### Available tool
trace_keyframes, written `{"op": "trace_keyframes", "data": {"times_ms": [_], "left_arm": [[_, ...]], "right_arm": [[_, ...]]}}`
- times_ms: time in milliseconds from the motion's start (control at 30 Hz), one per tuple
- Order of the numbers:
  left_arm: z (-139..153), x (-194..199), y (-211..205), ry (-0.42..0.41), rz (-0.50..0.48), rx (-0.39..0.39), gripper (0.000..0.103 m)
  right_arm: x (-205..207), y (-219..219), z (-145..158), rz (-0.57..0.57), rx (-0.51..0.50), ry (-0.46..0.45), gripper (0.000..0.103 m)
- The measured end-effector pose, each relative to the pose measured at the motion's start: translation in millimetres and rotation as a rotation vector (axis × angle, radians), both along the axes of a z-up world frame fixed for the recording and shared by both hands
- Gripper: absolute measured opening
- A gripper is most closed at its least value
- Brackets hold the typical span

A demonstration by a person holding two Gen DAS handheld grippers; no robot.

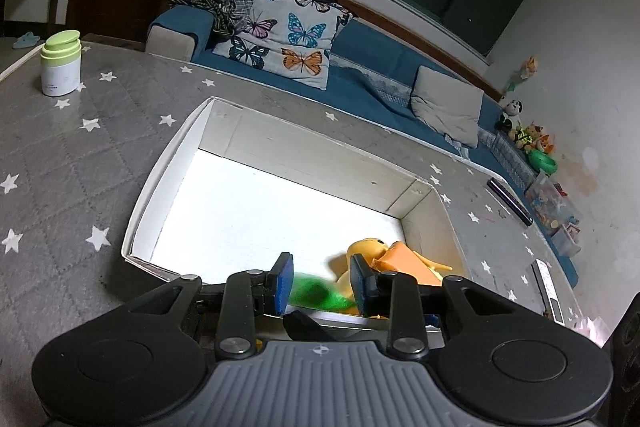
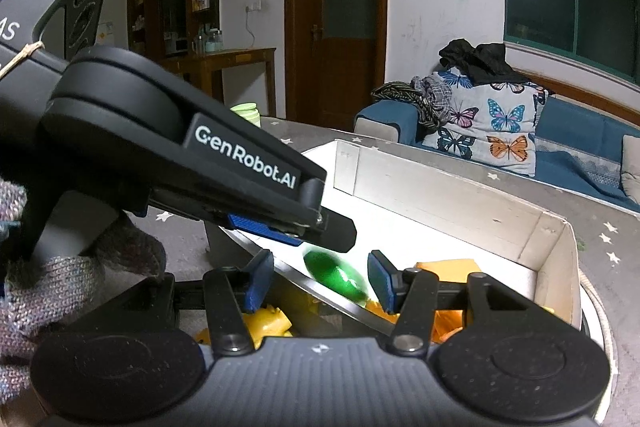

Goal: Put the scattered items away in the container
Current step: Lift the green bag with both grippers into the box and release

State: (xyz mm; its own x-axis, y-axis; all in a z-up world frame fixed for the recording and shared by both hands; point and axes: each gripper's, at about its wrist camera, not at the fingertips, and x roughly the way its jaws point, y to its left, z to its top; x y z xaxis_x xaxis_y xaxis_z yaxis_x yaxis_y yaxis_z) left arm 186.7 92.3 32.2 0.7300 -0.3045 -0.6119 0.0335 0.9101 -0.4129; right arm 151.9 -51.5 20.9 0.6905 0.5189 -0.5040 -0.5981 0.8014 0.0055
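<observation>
A white cardboard box (image 1: 168, 163) stands on the grey star-patterned table (image 1: 80, 155); it also shows in the right wrist view (image 2: 440, 195). Inside lie a yellow duck toy (image 1: 364, 247), an orange packet (image 1: 404, 263) and other yellow and orange items (image 2: 448, 267). A green toy (image 1: 316, 293) is blurred just below my open left gripper (image 1: 322, 283), free of its pads; it also shows in the right wrist view (image 2: 336, 277). My right gripper (image 2: 320, 281) is open and empty over the box's near rim. The left gripper's body (image 2: 240, 163) crosses the right wrist view.
A white bottle with a green cap (image 1: 61, 65) stands at the table's far left. A dark remote (image 1: 510, 201) and a white remote (image 1: 548, 287) lie on the right. A blue sofa with a butterfly cushion (image 1: 280, 43) is behind the table.
</observation>
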Motion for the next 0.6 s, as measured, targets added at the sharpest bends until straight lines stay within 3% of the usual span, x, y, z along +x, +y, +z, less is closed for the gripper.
{"op": "trace_keyframes", "data": {"times_ms": [233, 367, 600], "left_arm": [[2.9, -13.4, 2.0, -0.011, 0.001, -0.007, 0.033], [3.1, -24.4, 5.2, -0.014, 0.010, -0.016, 0.033], [0.5, -47.3, 10.6, -0.018, 0.037, -0.020, 0.033]], "right_arm": [[-13.4, -0.7, 0.4, -0.005, -0.002, -0.010, 0.054], [-24.6, -3.5, -0.3, -0.005, 0.001, -0.010, 0.062], [-46.1, -4.0, -6.1, -0.003, 0.004, 0.000, 0.066]]}}
